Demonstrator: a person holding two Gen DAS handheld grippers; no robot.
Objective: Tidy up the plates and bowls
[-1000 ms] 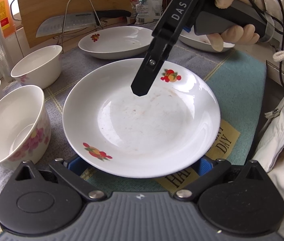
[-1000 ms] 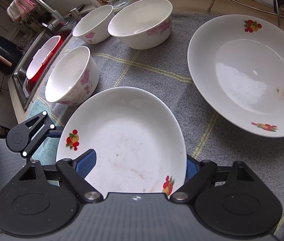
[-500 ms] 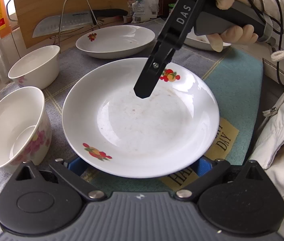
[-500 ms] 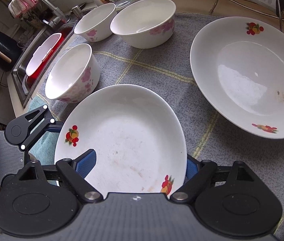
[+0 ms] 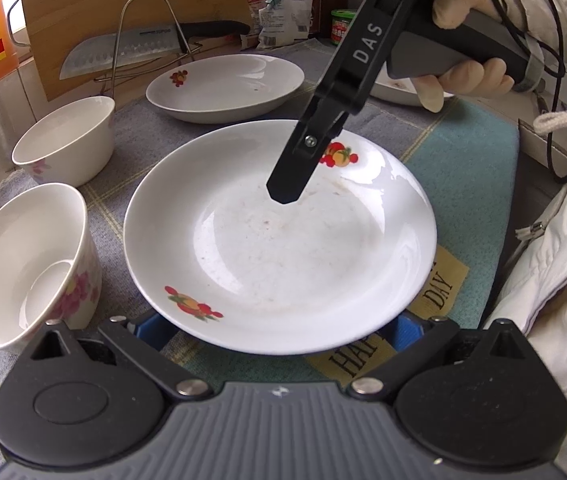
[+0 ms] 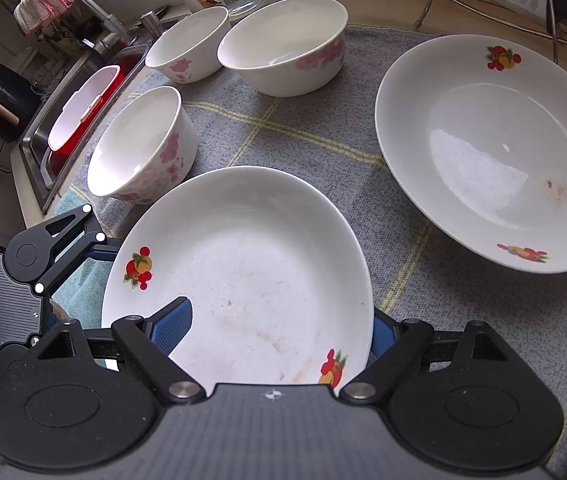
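Observation:
A white plate with fruit decals (image 5: 283, 264) (image 6: 243, 264) lies on a mat between my two grippers. My left gripper (image 5: 277, 328) is open, and the plate's near rim covers both blue pads. One of its blue fingers (image 6: 101, 249) reaches the plate's left edge in the right wrist view. My right gripper (image 6: 275, 328) is open astride the opposite rim: one finger (image 5: 291, 184) hangs over the plate's inside, the other is hidden behind the rim. A second plate (image 5: 223, 80) (image 6: 495, 152) sits beyond. Three floral bowls (image 6: 143, 144) (image 6: 283, 44) (image 6: 187, 48) stand close by.
A gloved hand (image 5: 463, 80) holds the right gripper, with a third plate (image 5: 395, 88) behind it. A knife (image 5: 123, 48) rests on a wire rack against a cutting board (image 5: 123, 0). A sink (image 6: 35, 148) with a red basin borders the mat. A white jacket (image 5: 555, 260) hangs nearby.

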